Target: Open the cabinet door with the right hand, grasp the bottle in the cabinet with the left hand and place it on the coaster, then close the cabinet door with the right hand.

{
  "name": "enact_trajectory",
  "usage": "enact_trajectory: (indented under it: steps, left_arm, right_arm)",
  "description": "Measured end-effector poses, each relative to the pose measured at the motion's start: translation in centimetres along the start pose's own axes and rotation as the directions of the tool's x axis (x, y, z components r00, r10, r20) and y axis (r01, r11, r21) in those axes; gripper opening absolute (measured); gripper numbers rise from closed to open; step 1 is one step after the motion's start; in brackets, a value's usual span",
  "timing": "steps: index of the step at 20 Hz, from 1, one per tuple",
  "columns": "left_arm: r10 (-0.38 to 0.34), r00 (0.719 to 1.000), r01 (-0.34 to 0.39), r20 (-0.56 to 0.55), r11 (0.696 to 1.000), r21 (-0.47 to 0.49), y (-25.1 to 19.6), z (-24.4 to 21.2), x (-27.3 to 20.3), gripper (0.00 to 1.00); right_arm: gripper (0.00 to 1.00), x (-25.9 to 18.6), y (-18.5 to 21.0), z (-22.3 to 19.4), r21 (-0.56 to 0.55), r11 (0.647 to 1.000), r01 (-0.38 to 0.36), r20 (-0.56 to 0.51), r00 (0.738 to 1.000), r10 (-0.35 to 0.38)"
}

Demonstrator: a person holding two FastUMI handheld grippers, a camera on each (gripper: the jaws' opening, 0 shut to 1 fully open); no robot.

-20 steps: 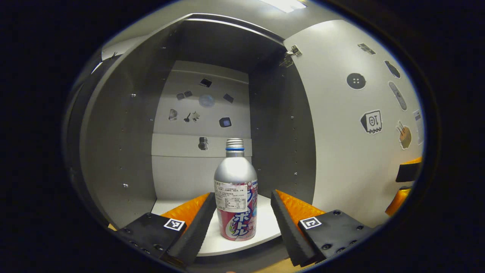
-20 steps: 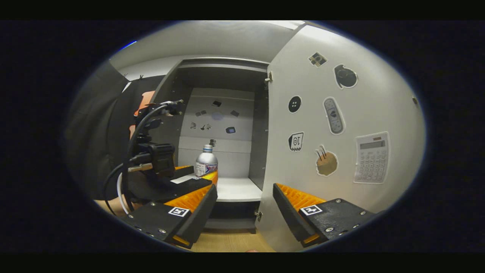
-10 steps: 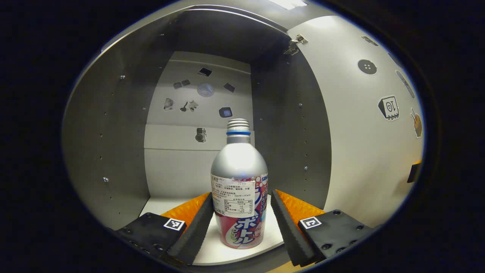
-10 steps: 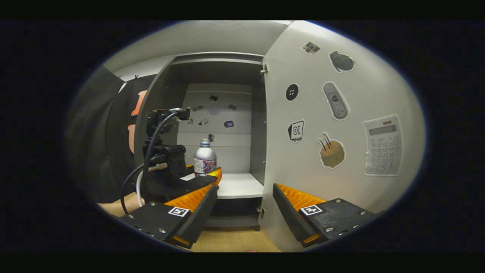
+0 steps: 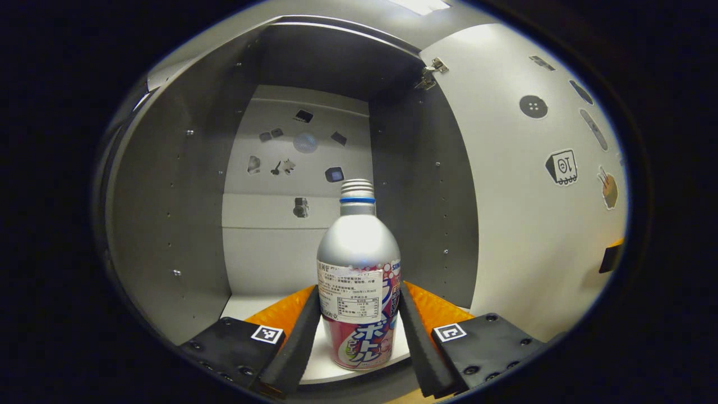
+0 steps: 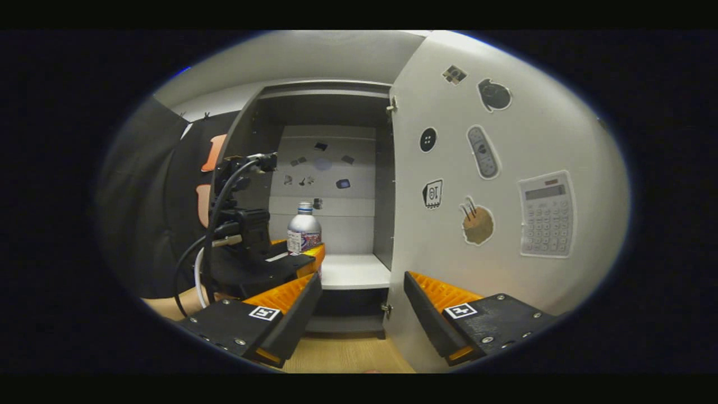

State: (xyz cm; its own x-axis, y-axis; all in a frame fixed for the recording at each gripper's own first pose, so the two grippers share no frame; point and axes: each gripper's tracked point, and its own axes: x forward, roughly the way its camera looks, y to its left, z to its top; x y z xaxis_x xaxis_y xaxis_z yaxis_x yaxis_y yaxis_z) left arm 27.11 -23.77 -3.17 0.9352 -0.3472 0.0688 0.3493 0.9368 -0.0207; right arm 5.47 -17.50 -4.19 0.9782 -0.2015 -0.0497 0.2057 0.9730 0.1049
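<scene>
Door-opening being done, with the white sticker-covered cabinet door swung wide, you are pinching the silver aluminium bottle on the white cabinet shelf with your left gripper, your right gripper idling spread open, leaving coaster placement and closing.

1. Dim overall; a ceiling light shines from above.
2. The cabinet interior sits in shadow, its back panel paler.
3. Soft glare marks the bottle shoulder.
4. Fisheye bending curves straight edges; focus is sharp.
</scene>
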Motion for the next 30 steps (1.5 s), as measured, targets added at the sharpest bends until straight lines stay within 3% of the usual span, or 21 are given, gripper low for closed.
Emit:
enact_trajectory:
  steps: [11, 16, 24, 25, 26, 30]
  left_arm:
    - [0.069, 0.997, -0.071, 0.037, 0.996, 0.062, 0.0, 1.9, -11.1, 0.82]
    - [0.044, 0.998, -0.047, 0.048, 0.997, 0.06, 0.4, 1.8, -15.5, 0.82]
    - [-0.022, 0.999, 0.022, 0.036, 1.0, 0.005, 3.1, -0.1, -21.1, 0.82]
    - [-0.028, 0.999, 0.028, 0.04, 1.0, 0.001, 3.2, -0.4, -21.8, 0.82]
    - [-0.037, 0.998, 0.037, 0.043, 0.999, -0.002, 3.4, -0.8, -22.6, 0.83]
    - [-0.042, 0.998, 0.042, 0.042, 0.999, -0.008, 3.9, -3.6, -25.9, 0.81]
  right_arm:
    - [0.91, -3.5, 1.1, -0.4, 0.029, 0.994, -0.109, 0.017, 0.994, 0.109]
    - [0.91, -4.9, 2.4, 0.5, 0.064, 0.995, -0.08, 0.029, 0.997, 0.078]
    - [0.91, -8.5, 7.5, -0.2, -0.008, 1.0, 0.011, 0.003, 1.0, -0.011]
    - [0.96, -9.4, 8.1, -0.4, -0.013, 1.0, 0.018, -0.001, 1.0, -0.018]
    - [0.91, -10.1, 8.6, -0.7, -0.019, 0.999, 0.029, -0.007, 1.0, -0.029]
    - [0.91, -12.7, 9.6, -1.8, -0.039, 0.997, 0.06, -0.043, 0.997, -0.061]
